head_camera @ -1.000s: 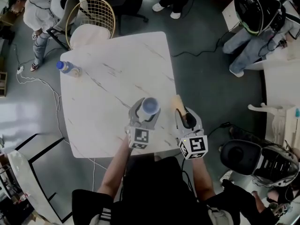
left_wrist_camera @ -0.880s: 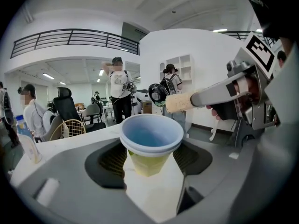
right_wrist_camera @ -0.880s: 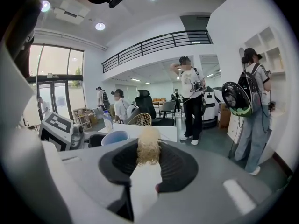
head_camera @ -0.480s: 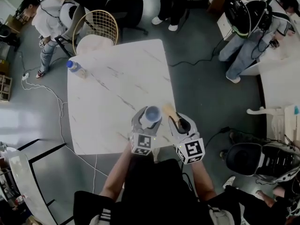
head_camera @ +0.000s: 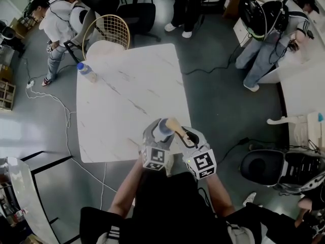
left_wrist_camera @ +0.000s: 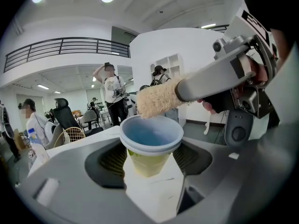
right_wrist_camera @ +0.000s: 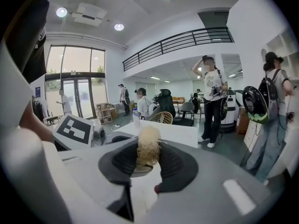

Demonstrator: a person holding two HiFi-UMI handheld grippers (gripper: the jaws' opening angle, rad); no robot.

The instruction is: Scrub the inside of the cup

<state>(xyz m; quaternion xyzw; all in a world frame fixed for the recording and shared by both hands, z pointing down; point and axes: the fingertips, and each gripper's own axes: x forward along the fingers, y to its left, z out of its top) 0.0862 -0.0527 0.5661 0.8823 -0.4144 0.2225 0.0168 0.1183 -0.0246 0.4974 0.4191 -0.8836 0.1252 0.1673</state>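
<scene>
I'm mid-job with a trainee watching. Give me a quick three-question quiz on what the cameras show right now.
1. Pick one: the left tool holds A) a plate, B) the cup, C) nothing.
2. True or false: the right tool is empty.
3. Short answer: where on the table does the bottle stand?
Key: 1 B. 2 False: it is shut on the scrubber. 3 At the far left corner, near the wire chair.
</scene>
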